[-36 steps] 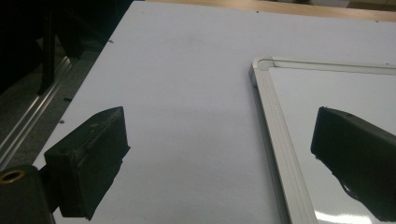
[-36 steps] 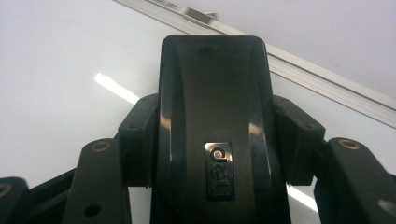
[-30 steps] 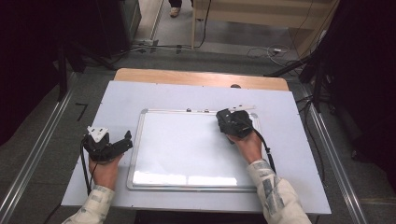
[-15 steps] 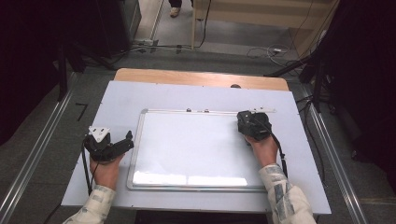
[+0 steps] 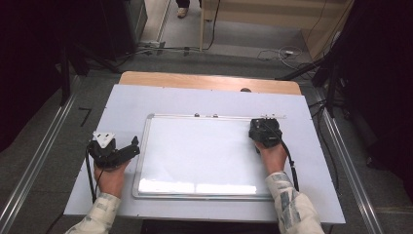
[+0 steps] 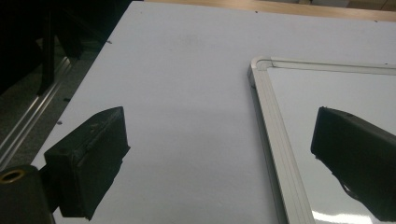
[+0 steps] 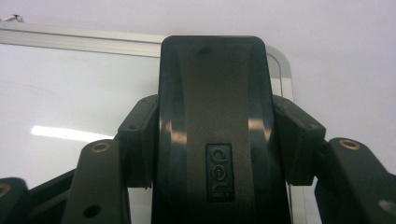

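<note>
One white rectangular whiteboard with a silver metal frame (image 5: 195,158) lies flat in the middle of the pale grey table (image 5: 316,190). The right gripper (image 5: 263,130) sits over the board's far right corner, its two jaws clamped on one black plastic board eraser (image 7: 212,116), which rests at that corner. The left gripper (image 5: 127,149) hovers just off the board's left edge, its two jaws spread apart with nothing between them.
</note>
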Motion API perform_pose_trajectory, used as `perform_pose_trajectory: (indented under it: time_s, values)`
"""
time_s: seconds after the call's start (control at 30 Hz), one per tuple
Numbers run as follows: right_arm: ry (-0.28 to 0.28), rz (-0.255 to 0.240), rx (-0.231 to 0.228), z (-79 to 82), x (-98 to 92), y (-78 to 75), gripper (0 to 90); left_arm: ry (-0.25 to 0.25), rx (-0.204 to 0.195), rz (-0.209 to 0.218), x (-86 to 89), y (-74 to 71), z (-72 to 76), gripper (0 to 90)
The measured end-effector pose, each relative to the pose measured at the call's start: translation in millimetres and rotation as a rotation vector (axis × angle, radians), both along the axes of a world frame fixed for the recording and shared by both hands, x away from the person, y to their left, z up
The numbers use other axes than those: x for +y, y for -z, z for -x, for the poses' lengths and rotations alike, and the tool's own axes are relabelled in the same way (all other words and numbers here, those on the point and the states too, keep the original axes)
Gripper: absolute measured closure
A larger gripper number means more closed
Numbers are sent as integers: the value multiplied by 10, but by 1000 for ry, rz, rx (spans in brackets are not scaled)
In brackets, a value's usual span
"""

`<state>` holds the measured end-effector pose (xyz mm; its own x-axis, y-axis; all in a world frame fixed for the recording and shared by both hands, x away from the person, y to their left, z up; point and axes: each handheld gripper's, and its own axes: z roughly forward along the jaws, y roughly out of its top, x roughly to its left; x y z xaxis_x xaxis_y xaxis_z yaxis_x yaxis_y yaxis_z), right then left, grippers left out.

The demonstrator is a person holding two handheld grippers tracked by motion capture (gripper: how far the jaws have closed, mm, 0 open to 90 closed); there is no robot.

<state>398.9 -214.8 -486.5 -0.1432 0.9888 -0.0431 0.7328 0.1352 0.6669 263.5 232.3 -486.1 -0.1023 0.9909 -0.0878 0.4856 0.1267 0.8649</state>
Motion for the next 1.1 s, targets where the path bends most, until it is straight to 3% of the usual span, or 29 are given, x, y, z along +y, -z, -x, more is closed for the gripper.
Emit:
perform_pose_trajectory:
  time_s: [0.17,0.3,0.5,0.6,0.7,0.83,1.1]
  values:
    - [38,0,-2,-29,-4,17,386,2,-1,1,-1,1,-6,43]
    - [32,2,-5,-50,-23,14,380,0,0,0,0,0,-4,43]
    - [-50,-72,-91,94,-88,-160,255,-6,-2,1,4,-2,5,42]
    - [-127,-98,-143,233,-153,-263,226,-6,-4,0,19,-7,20,42]
    - [-197,-122,-173,388,-276,-301,184,-14,-6,5,39,-10,29,42]
    - [-236,-164,-189,573,-499,-317,156,-19,-5,2,50,-15,41,43]
    - [-212,-158,-206,783,-902,-304,148,-34,0,-1,102,-12,68,42]
